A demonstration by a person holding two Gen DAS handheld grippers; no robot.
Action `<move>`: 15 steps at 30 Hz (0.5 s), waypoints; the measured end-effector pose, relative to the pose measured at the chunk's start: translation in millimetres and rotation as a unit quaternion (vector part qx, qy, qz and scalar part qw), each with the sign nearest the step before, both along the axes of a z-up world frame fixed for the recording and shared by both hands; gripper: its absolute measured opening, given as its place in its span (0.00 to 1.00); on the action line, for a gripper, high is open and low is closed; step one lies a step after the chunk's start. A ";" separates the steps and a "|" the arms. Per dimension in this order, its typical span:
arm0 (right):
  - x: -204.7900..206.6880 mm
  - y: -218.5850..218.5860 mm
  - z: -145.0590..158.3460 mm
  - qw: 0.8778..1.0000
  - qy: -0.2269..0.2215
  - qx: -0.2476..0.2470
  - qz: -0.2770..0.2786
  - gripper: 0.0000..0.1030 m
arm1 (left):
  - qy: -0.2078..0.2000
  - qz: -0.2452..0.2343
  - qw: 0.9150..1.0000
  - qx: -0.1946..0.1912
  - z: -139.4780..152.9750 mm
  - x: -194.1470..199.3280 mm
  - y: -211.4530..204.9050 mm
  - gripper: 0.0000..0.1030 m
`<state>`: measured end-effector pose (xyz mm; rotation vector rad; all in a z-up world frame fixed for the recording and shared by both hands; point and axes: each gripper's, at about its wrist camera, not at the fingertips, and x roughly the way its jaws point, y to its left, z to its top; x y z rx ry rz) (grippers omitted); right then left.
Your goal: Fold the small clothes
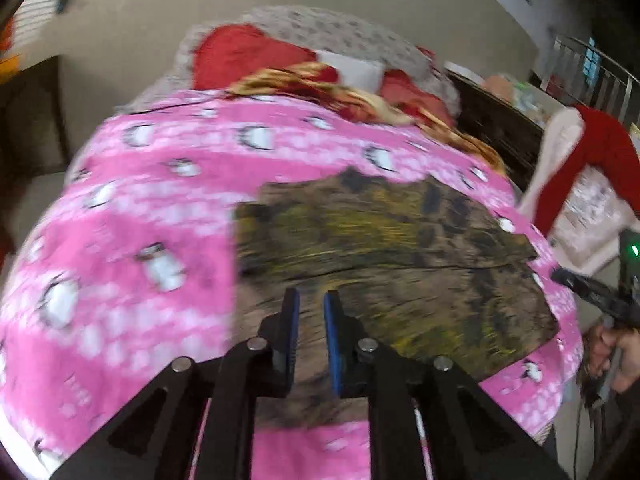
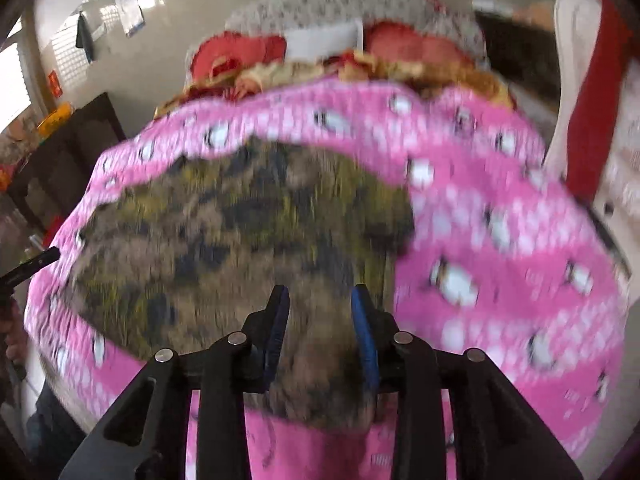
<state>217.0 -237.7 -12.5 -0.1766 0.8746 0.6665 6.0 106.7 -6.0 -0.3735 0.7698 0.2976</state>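
The left hand-held gripper [image 1: 311, 300] hung over the near part of the camouflage garment [image 1: 384, 256], its blue pads [image 1: 330, 336] a narrow slit apart; the cloth showed through the slit, but blur made it impossible to tell whether any fabric was pinched. The right hand-held gripper [image 2: 320, 296] stood with its blue pads [image 2: 366, 332] spread wider, the patterned cloth visible in the gap and no pad clearly pressing on it.

The camouflage garment [image 2: 240, 220], in brown, olive and dark patches, lay spread flat on the pink blanket [image 1: 140, 208], toward the near side of the bed, with a crease running across it in the left wrist view. The pink blanket [image 2: 500, 220], printed with white figures and dots, covered the bed on every side of the garment.

Beyond it, at the head of the bed, lay a red-and-gold patterned cloth [image 1: 344, 92], red cushions [image 1: 240, 54] and a grey spotted pillow [image 1: 320, 26].

At the right edge of the left wrist view, the person's hand [image 1: 608, 352] gripped the other tool's handle, near a red-and-cream cloth [image 1: 600, 148] hanging beside the bed.
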 end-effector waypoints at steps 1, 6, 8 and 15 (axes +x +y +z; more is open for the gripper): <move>7.5 7.6 0.1 1.000 -0.004 -0.004 -0.004 0.19 | 0.010 -0.005 1.000 -0.008 -6.0 11.2 -2.9 0.14; 41.0 46.3 -47.9 0.995 0.071 -0.076 0.007 0.19 | 0.099 0.009 0.992 -0.083 -56.0 59.2 9.1 0.14; 48.5 57.7 -49.3 0.995 0.038 -0.094 0.018 0.25 | 0.110 0.017 0.990 -0.083 -51.9 72.0 15.9 0.14; 116.7 87.3 -33.3 0.998 0.039 -0.047 0.015 0.24 | 0.084 0.082 0.993 -0.012 -27.9 130.0 84.3 0.14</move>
